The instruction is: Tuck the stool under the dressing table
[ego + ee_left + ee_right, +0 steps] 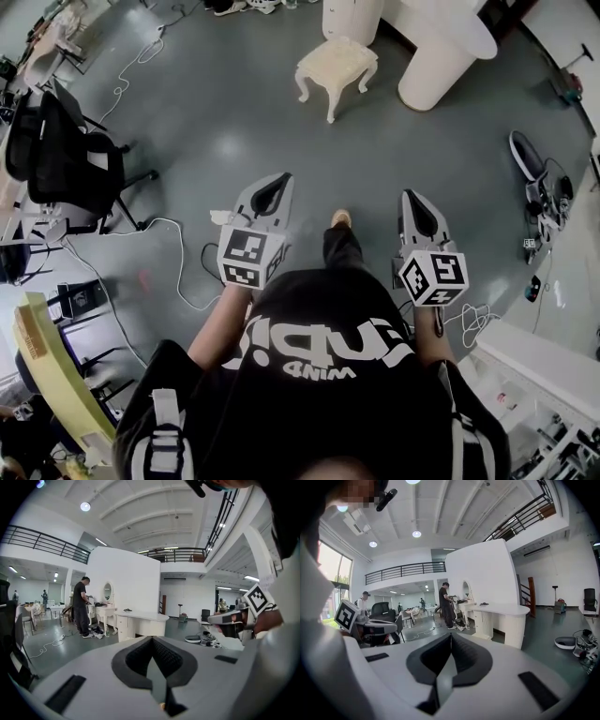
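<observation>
Both closed and empty, the left hand-held gripper [270, 190] and right hand-held gripper [418, 206] hover near the person; far ahead the stool [336, 66] stands free, just left of the dressing table [445, 42]. Shut jaws can only shove: a high push may tip or skew it

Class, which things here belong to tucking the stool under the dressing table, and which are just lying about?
Job: stool; white dressing table; left gripper and right gripper, both shut and empty.
Lying about: black office chair; white cable on the floor.
</observation>
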{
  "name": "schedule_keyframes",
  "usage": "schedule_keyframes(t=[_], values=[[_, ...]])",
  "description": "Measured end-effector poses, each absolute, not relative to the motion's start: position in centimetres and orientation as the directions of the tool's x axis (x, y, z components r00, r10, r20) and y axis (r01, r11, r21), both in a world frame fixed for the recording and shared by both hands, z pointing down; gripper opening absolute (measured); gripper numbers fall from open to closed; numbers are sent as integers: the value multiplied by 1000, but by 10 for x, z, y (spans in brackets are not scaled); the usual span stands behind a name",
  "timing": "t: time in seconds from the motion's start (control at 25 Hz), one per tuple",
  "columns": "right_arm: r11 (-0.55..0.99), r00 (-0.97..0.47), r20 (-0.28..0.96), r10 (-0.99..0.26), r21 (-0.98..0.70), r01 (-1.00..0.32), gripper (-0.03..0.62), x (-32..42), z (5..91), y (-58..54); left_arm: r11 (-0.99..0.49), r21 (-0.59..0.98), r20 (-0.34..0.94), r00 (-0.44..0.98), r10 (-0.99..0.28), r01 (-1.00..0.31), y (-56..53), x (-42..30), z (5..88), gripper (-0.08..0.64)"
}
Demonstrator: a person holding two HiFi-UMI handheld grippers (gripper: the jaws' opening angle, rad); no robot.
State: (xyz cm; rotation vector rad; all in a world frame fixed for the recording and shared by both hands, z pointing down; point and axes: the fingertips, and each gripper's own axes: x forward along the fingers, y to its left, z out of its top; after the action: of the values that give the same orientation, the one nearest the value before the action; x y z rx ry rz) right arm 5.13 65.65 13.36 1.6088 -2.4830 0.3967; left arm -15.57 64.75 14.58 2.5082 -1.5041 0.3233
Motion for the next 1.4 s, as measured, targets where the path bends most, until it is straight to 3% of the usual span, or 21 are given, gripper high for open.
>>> schedule_keyframes(t=[1.4], values=[[477,-505,315,-803,-167,-863,23,146,139,417,-366,75,307,370,-877,-928,417,-58,140,8]])
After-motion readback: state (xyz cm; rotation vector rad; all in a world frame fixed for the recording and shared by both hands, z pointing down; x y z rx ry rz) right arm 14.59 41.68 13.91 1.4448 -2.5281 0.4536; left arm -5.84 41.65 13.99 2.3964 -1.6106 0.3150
